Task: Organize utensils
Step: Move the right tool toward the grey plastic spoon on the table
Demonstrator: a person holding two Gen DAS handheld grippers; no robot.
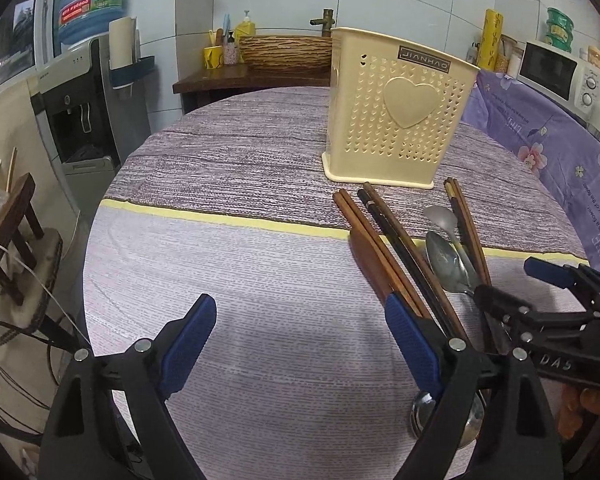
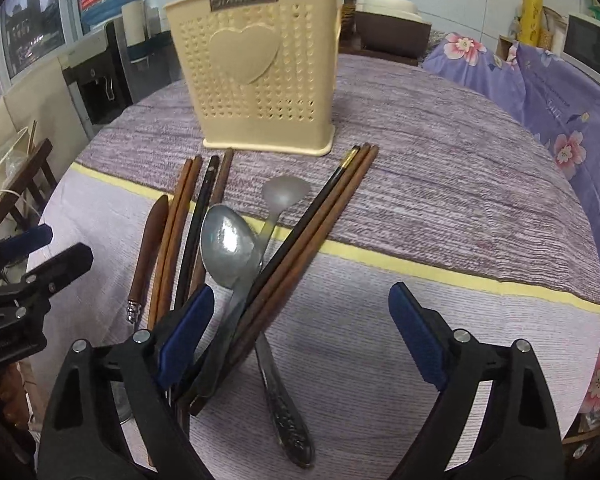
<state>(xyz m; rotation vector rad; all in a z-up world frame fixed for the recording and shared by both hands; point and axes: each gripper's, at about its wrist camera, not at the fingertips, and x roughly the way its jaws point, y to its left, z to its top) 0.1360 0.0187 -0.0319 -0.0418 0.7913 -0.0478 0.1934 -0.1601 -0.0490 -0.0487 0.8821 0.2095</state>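
Right wrist view showed both the right gripper (image 2: 300,332) and the left gripper (image 1: 300,344) spread empty over the chopsticks (image 2: 288,236), approach likely underway, the holder (image 2: 260,76) awaiting a first pinch.

I see soft, even room light in both views. The worktop (image 1: 260,280) looks pale and a bit washed out near me. Corners go black and edges bend round. The holder (image 2: 260,80) looks a little blurry in the right view.
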